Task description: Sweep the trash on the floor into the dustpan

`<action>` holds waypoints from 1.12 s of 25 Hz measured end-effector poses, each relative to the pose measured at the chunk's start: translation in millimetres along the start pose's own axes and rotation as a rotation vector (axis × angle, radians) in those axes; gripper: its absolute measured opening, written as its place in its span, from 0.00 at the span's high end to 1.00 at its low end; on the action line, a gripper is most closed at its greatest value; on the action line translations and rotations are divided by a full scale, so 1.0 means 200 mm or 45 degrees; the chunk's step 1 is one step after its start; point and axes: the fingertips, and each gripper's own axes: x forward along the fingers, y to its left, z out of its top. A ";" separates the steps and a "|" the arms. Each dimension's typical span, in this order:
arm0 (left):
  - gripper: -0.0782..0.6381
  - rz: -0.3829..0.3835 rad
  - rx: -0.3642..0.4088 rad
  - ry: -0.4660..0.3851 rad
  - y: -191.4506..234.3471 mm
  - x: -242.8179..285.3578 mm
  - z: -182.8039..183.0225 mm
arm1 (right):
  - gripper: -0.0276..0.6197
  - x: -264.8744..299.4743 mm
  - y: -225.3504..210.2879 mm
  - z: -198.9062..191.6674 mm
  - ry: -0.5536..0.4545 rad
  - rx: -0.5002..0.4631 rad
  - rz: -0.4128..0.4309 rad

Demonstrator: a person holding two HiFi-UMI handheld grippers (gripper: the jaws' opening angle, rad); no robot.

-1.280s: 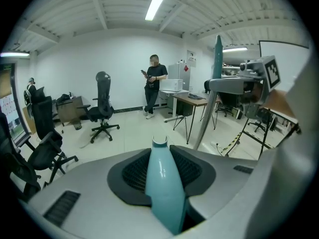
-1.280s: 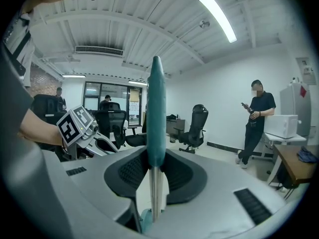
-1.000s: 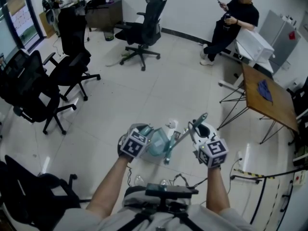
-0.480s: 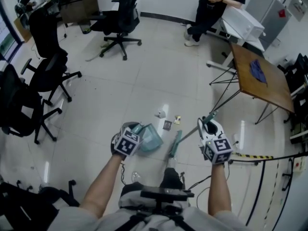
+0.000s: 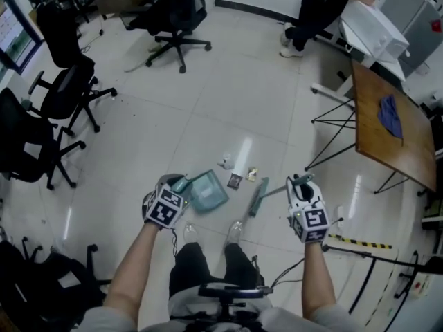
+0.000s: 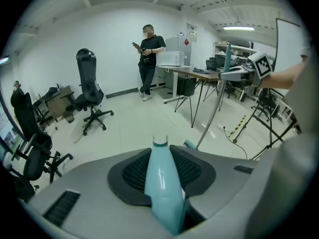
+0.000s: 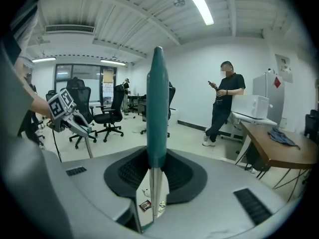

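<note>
Left tongs [image 5: 178, 184] clamped on the dustpan [image 5: 209, 192] handle, right tongs [image 5: 298, 181] on the broom [image 5: 258, 196] handle; trash scraps [image 5: 235, 180] lay on the floor between pan and broom head, so sweep leftward.

chairs: black wheeled office chairs [image 5: 176, 19], grouped at upper left on glossy pale floor [image 5: 228, 95]
table: brown wooden folding table [image 5: 384, 151], at right
cloth: crumpled blue cloth [image 5: 391, 116], lying on table
person: dark-clothed person [image 5: 325, 2], beside white box-shaped appliance [image 5: 374, 30]
</note>
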 end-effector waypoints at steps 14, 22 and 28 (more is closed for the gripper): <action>0.74 -0.026 0.011 0.073 0.00 0.38 0.13 | 0.82 0.69 -0.15 -0.51 0.177 -0.117 0.097; 0.74 -0.002 0.029 0.078 0.03 0.43 0.17 | 0.79 0.73 0.18 -0.48 0.093 0.176 0.262; 0.74 -0.005 0.018 0.084 0.06 0.41 0.14 | 0.79 0.72 0.44 -0.36 0.038 0.290 0.464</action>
